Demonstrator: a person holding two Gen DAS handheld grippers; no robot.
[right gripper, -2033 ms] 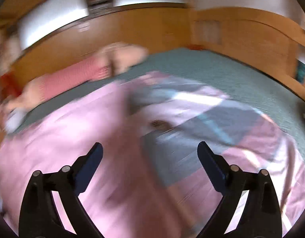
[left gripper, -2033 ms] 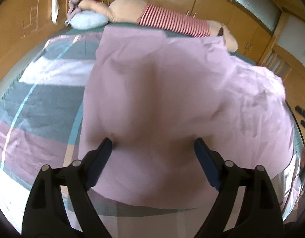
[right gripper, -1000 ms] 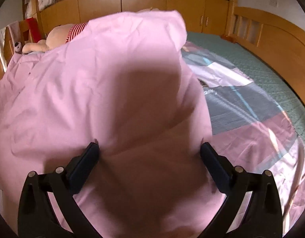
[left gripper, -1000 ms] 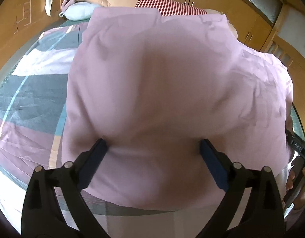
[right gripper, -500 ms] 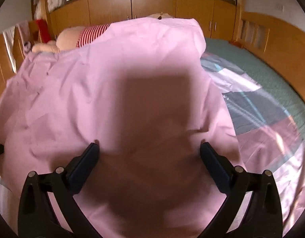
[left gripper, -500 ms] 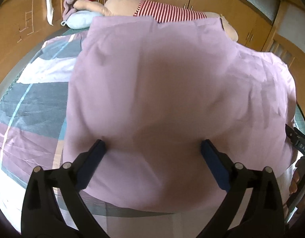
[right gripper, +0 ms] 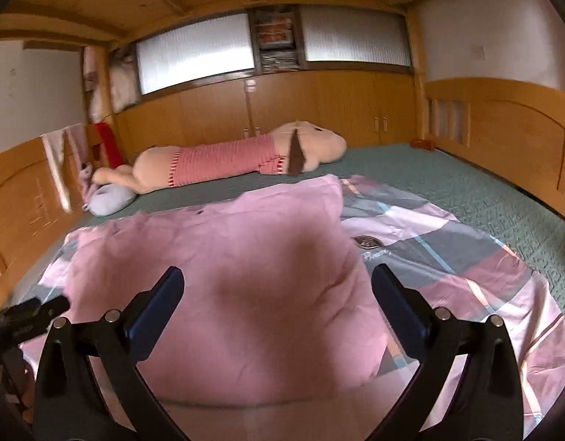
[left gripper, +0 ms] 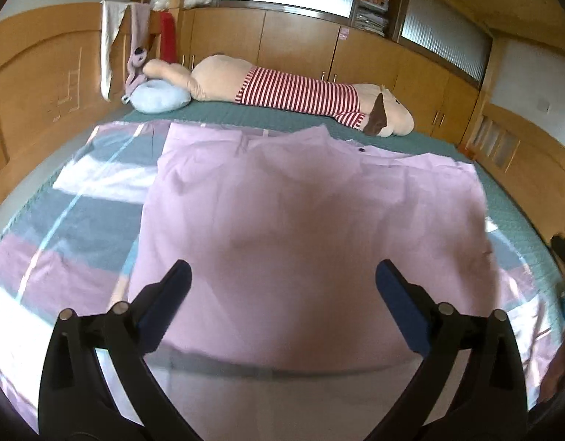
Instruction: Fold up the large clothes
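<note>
Garment (left gripper: 312,220): pink, large, lying spread flat on the patchwork sheet (left gripper: 62,228) that covers the near half of the bed. Its far edge, where a small dark button shows, points toward the striped plush toy (left gripper: 293,92); its near edge runs just short of the sheet's near border. A few soft creases show on the side seen in the right wrist view (right gripper: 223,275).

Your left gripper (left gripper: 282,286) hovers above the garment's near edge with both jaws spread wide and nothing between them. Your right gripper (right gripper: 277,290) hovers over the same near edge, jaws equally wide apart, also empty. Neither pad touches cloth as far as the frames show.

Relative to the garment: the plush toy lies across the green mattress cover (right gripper: 466,191) beyond the far edge, with a pale blue cushion (left gripper: 159,97) touching its feet end. Wooden cabinets (left gripper: 301,47) stand behind the toy. The patchwork sheet extends out past the garment on both sides. A dark piece of your left-hand tool (right gripper: 25,316) shows at the garment's side in the right wrist view.
</note>
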